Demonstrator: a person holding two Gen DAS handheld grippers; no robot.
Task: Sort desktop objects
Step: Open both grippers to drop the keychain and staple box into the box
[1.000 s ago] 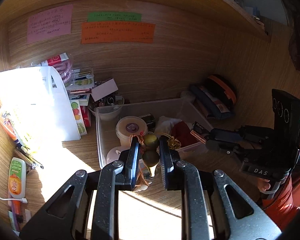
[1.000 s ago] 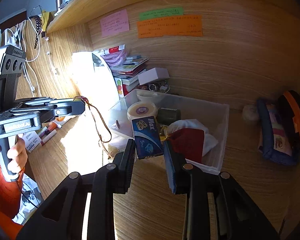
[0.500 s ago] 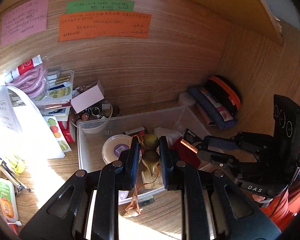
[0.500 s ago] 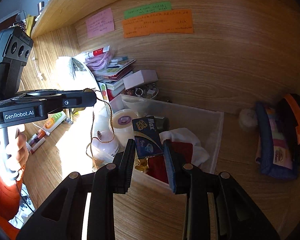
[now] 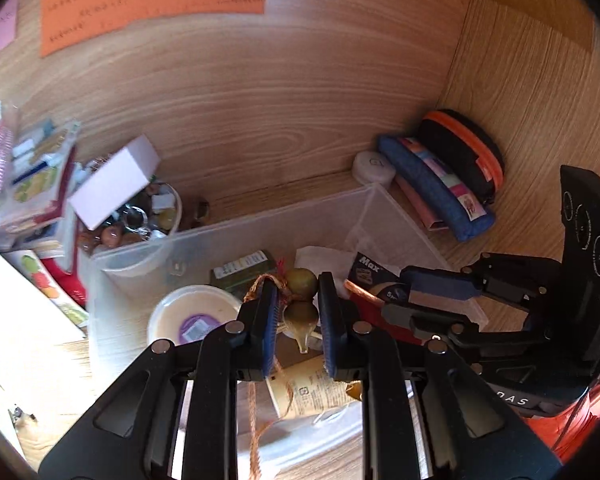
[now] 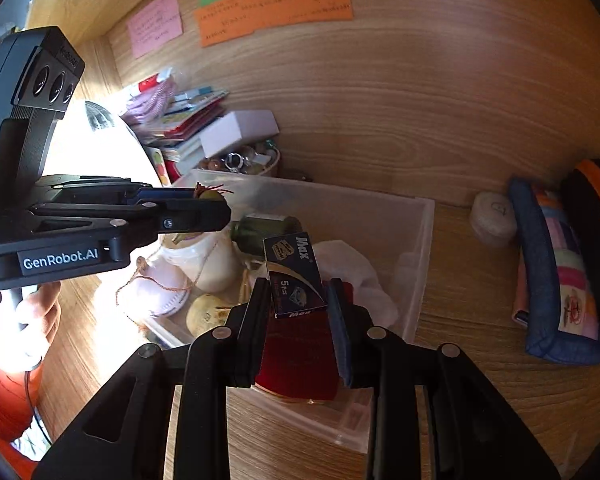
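Observation:
My left gripper [image 5: 298,304] is shut on a small green gourd charm [image 5: 300,280], whose braided cord [image 5: 254,424] hangs below it. The charm hangs over the left half of a clear plastic bin [image 5: 260,220]. In the right wrist view the left gripper [image 6: 216,208] reaches in from the left over the bin [image 6: 424,240]. My right gripper [image 6: 298,292] is shut on a dark blue "Max" box [image 6: 294,268] above a red pouch [image 6: 300,352] near the bin's front. A white tub [image 5: 192,316], a green bottle [image 5: 244,270] and a white cloth [image 6: 352,268] lie inside.
Right of the bin lie a blue patchwork pencil case [image 6: 556,280], a black and orange case [image 5: 460,152] and a round white eraser-like lump [image 6: 492,216]. At back left stand a bowl of trinkets [image 5: 140,224], a pale pink box [image 5: 112,180] and stacked books [image 6: 188,116]. Coloured notes [image 6: 272,4] hang on the wall.
Both grippers have moved forward and down, from beside the bin to over it. The gourd's cord, earlier over the desk, now dangles at the bin. Both grips are unchanged.

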